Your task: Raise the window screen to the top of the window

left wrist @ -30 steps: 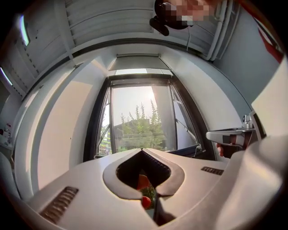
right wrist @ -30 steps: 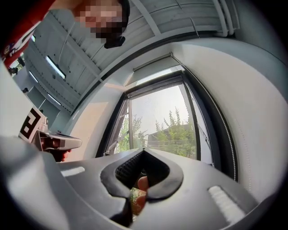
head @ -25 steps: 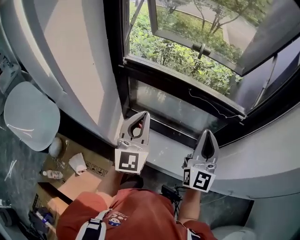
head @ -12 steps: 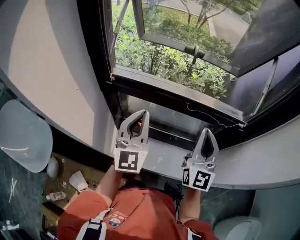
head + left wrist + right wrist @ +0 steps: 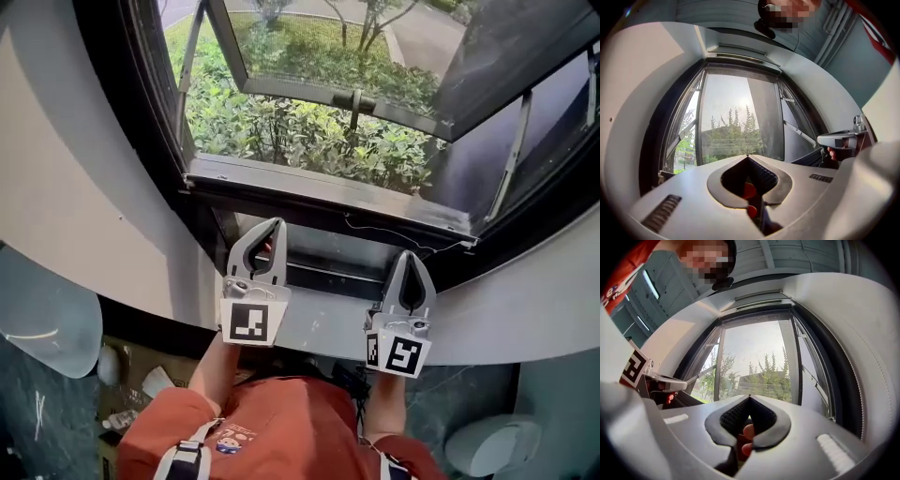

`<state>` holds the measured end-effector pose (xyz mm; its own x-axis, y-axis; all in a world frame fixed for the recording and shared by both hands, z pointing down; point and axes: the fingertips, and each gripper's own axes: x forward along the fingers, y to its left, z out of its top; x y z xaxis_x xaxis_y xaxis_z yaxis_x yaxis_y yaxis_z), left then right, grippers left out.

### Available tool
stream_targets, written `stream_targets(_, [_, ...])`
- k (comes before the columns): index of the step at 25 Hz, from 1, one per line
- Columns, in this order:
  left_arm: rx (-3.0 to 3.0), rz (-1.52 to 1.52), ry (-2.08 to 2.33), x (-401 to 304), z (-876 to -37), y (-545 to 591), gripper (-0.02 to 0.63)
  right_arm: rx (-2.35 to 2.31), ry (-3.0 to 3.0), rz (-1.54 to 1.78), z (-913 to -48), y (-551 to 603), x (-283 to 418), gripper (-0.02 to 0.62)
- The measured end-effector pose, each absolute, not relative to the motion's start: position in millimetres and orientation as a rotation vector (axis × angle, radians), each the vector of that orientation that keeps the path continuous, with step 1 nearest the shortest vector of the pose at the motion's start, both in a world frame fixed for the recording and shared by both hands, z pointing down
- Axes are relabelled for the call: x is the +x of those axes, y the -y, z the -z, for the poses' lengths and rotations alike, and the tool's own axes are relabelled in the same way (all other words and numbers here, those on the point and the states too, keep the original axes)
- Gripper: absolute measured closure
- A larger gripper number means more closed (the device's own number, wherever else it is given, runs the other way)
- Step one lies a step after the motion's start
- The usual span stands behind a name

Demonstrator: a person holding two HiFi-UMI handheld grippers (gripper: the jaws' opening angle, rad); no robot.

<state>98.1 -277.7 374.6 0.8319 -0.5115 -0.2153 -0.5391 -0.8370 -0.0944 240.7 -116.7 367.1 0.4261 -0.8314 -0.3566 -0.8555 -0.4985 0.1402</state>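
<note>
The window (image 5: pixel 328 141) fills the upper head view. A grey rail (image 5: pixel 319 180) lies along its lower edge, and a thin cord (image 5: pixel 380 231) hangs below it. In both gripper views a fine hazy mesh (image 5: pixel 736 122) (image 5: pixel 757 357) covers the opening. My left gripper (image 5: pixel 274 225) (image 5: pixel 748 156) is shut and empty, its tips just below the rail's left part. Further right, the right gripper (image 5: pixel 410 255) (image 5: pixel 749 397) is also shut with nothing in it, its tips near the dark lower frame. Each gripper view catches the other gripper off to the side.
An outward-opened glass sash (image 5: pixel 309 56) with a handle (image 5: pixel 354 98) hangs over green bushes. A white sill (image 5: pixel 319 328) runs under the grippers. On the floor below are a white rounded seat (image 5: pixel 42 319), a cardboard box (image 5: pixel 122 412) and a white fixture (image 5: pixel 492 445).
Both grippers have moved forward toward the window's lower frame, and the head view has tilted up so the window fills more of it. Both stay shut.
</note>
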Motion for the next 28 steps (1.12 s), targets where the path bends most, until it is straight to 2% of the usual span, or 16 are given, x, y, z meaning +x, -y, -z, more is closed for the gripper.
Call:
stream_targets(9, [-2.800,-0.248,-0.829,121.0,-370.1,280.8,0.600,-2.605,-1.552,-0.612,-366.9,114.0,267.3,0.586])
stream_targets(21, [-2.616,0.044,-0.739,138.2,-400.4,287.8,0.597,-2.796,-1.859,-0.617,-396.1,146.7,274.6,0.584])
stream_targets(24, [-2.476,0.158,-0.667,144.2,-408.6,291.0,0.548,-2.887,-1.983,-0.602,-408.5,155.1,278.5,0.583])
stream_targets(25, [-2.431,0.204,-0.643,145.2,-412.7,292.4,0.536,-2.905,-2.025,-0.608,-412.2,158.4,279.1,0.526])
stream_targets(26, [-2.392,0.251,-0.617,145.8,-417.5,293.7,0.526,-2.924,-2.067,-0.613,-416.5,160.9,279.5,0.500])
stream_targets(28, [-2.317,0.347,-0.562,146.6,-428.6,296.8,0.510,-2.970,-2.127,-0.639,-422.7,163.8,280.4,0.494])
